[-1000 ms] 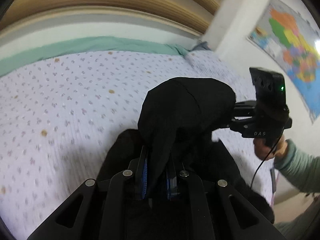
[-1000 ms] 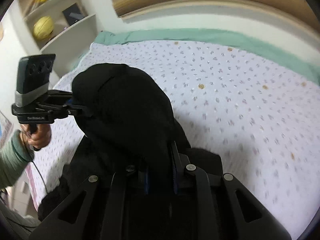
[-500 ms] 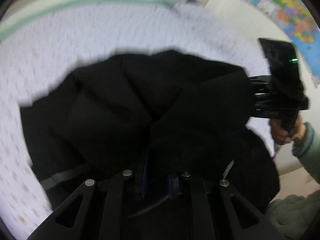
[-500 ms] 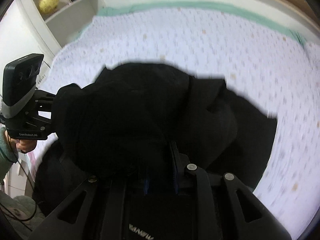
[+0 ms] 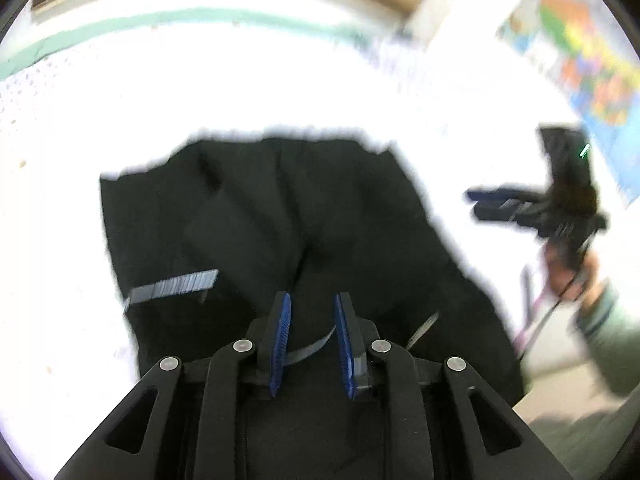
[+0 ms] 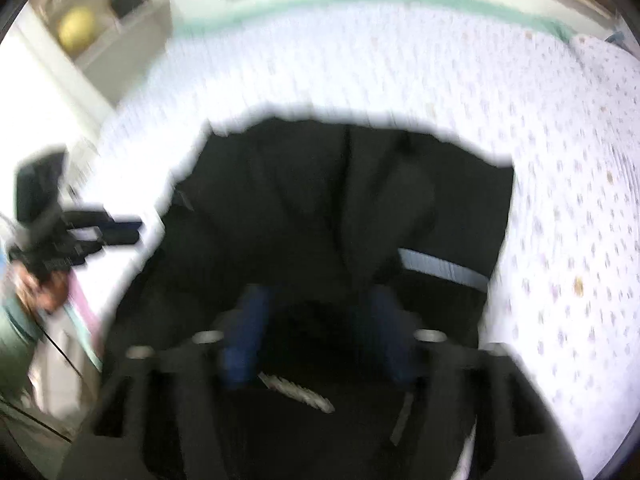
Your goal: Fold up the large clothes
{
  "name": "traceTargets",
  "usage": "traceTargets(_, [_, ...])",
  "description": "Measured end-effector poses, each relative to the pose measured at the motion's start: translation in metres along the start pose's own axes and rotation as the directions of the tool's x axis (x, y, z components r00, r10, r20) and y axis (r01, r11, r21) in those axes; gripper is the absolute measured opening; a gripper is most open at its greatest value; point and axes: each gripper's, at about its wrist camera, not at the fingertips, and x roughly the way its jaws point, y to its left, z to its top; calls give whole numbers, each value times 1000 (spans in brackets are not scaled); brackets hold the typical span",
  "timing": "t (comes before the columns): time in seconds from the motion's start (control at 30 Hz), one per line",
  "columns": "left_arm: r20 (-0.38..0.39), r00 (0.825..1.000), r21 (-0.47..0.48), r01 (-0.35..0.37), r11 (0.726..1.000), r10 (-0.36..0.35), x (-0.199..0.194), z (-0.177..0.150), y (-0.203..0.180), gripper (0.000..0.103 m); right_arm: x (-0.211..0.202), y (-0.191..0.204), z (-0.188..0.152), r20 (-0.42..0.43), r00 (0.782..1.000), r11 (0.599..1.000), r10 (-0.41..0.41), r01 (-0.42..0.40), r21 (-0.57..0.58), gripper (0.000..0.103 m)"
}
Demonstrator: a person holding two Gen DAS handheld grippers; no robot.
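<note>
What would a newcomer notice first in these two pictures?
A large black garment lies spread on the white flowered bedsheet, filling the middle of both views. Over its near edge the left gripper stands open with blue pads. A colourful map hangs on the wall at right.

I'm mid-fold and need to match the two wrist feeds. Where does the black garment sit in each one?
Left wrist view: the black garment fills the centre and lower middle, spread on the bed ahead of the open left hand-held gripper.
Right wrist view: it fills the centre and bottom, under the open right hand-held gripper.
Shared landmark: the grey strip on the garment, lower left in the left view, right of centre in the right view.
</note>
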Motion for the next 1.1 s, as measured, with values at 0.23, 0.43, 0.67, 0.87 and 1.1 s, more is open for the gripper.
traceTargets(0.23, [-96,990,-219,83,972,-107,92,27,28,39,77,21,45,-52,996,996,-75,77,36,53])
traceTargets(0.43, [-234,972,-282,-40,959,-28,153,0,55,35,165,-10,-1,-215,970,983,-111,139,121,52])
traceTargets(0.67, [-77,989,-233,106,967,-127,72,-3,24,34,85,10,-10,-56,998,993,-33,39,108,53])
traceTargets(0.87, [-227,973,-222,-10,975,-42,103,-35,19,37,96,27,-44,-132,988,995,-74,82,58,53])
traceTargets(1.1, [-190,979,-325,11,946,-77,92,-48,34,36,132,6,-42,-184,980,988,-74,97,117,53])
